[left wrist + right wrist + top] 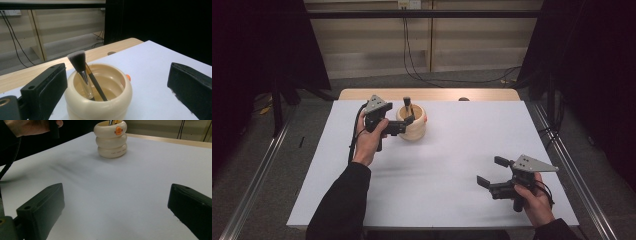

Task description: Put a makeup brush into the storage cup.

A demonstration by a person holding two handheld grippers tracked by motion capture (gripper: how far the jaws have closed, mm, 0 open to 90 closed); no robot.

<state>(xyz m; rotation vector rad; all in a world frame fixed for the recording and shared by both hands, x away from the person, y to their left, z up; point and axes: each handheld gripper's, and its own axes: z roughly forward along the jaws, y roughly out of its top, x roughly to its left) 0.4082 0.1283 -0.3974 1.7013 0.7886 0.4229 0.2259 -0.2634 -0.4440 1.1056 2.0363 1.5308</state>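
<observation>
A cream ribbed pot (416, 128) with an orange dot on its side stands at the back left of the white table top (447, 165). A makeup brush (407, 104) with grey-white bristles (78, 59) leans in the pot (100, 101), bristles up, beside a dark thin handle (98, 86). My left gripper (404, 126) is level at the pot's left side, open, its jaws standing wide on either side of the pot with nothing pressed. My right gripper (490, 171) hovers open near the front right, holding nothing, pointing toward the pot (111, 142).
A bare wooden strip (432, 94) runs along the table's far edge, with a small dark hole (111, 53) in it. Black curtains hang at both sides. Cables (447, 80) lie on the floor behind the table. Metal rails (572, 165) flank it.
</observation>
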